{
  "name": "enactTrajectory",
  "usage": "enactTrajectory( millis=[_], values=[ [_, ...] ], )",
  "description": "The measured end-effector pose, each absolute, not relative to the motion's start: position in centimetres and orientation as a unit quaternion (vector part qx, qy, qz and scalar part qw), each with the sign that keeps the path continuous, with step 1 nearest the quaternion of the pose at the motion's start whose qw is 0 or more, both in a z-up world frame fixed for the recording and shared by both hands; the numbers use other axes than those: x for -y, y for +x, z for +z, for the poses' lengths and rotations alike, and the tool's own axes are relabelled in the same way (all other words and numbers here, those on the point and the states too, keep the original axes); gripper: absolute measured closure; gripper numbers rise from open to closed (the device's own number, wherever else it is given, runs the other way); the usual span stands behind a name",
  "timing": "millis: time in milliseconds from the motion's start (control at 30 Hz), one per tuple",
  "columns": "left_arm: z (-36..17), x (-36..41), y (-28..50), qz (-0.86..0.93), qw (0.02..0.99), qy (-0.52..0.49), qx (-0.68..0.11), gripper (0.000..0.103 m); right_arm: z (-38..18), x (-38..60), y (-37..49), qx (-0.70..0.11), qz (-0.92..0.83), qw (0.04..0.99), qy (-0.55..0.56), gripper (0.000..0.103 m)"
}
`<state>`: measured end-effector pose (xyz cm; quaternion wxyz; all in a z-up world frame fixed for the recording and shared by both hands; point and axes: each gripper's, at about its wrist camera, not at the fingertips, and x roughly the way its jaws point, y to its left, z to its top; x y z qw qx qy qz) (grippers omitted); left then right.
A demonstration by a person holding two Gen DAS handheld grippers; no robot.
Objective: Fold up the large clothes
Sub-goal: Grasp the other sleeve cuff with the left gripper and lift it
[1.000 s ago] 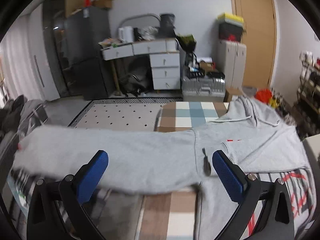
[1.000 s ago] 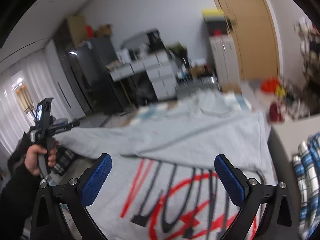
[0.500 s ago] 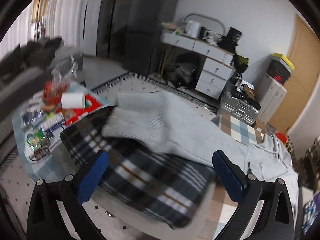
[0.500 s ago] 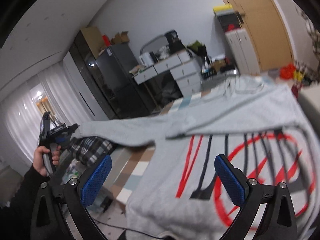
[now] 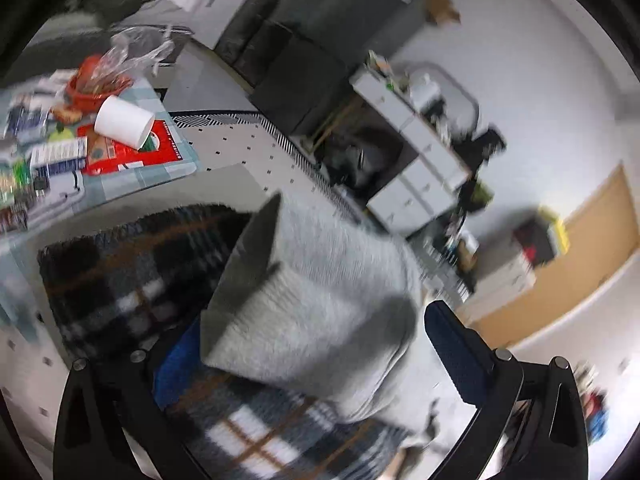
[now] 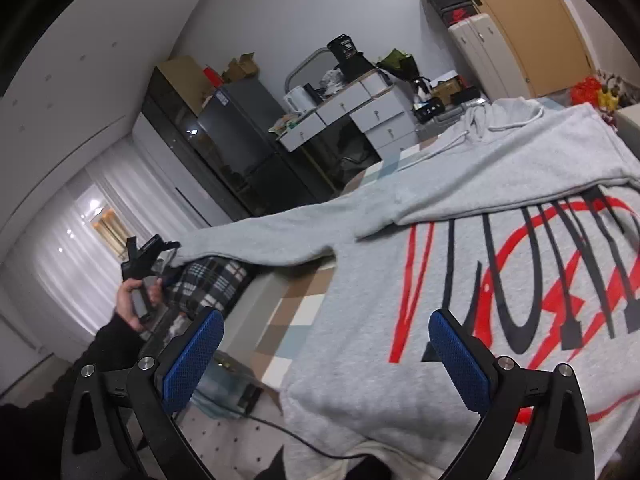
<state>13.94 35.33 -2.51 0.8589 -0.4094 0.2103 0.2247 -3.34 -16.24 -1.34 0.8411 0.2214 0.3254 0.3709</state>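
The gray hoodie (image 6: 460,240) lies spread flat on the counter (image 6: 296,312), print side up. One long sleeve (image 5: 320,300) reaches out over a plaid blanket (image 5: 132,276) at the counter's end. The cloth looks soft, thick and floppy, so it will likely sag and bend when lifted. The ribbed cuff (image 5: 264,320) is a good place to grab. The left claw (image 5: 312,356) is wide open with the cuff between its pads, not pinched yet. The right claw (image 6: 324,356) is wide open too, empty, above the hoodie's bottom edge.
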Motion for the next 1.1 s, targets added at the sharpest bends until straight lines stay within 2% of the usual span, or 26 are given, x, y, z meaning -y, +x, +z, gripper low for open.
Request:
enactTrajectory(
  millis=[33,67,100,133,200,267,433,767,1100],
  values=[
    [-2.4,-35.5,13.9,0.224,0.858,-0.417,-0.199,0.011,-1.3,16.2,-3.5,-0.322,0.372,0.843,0.216,0.0],
    [-2.4,-35.8,13.6,0.228,0.857,-0.42,-0.192,0.032,-1.3,16.1,-3.6,-0.321,0.372,0.845,0.211,0.0],
    [-2.3,-35.8,13.5,0.236,0.856,-0.419,-0.189,0.047,-1.4,15.9,-3.6,-0.321,0.373,0.845,0.208,0.0],
    [-2.2,-35.9,13.4,0.239,0.857,-0.418,-0.184,0.074,-1.4,15.7,-3.7,-0.322,0.375,0.845,0.205,0.0],
    [-2.2,-35.9,13.3,0.235,0.86,-0.414,-0.185,0.078,-1.5,15.4,-3.8,-0.323,0.383,0.842,0.202,0.0],
    [-1.9,-36.6,13.0,0.229,0.863,-0.41,-0.187,0.094,-1.7,15.2,-3.8,-0.326,0.389,0.837,0.203,0.0],
    [-0.6,-36.6,11.2,0.223,0.874,-0.392,-0.179,0.097,-1.8,15.5,-4.2,-0.32,0.392,0.837,0.209,0.0],
    [3.3,-32.7,13.2,0.182,0.911,-0.327,-0.174,0.098,-2.5,17.5,-4.6,-0.319,0.381,0.836,0.234,0.0],
    [6.1,-24.3,17.5,0.107,0.936,-0.285,-0.178,0.099,-3.8,20.2,-4.6,-0.314,0.365,0.838,0.258,0.0]
  ],
)
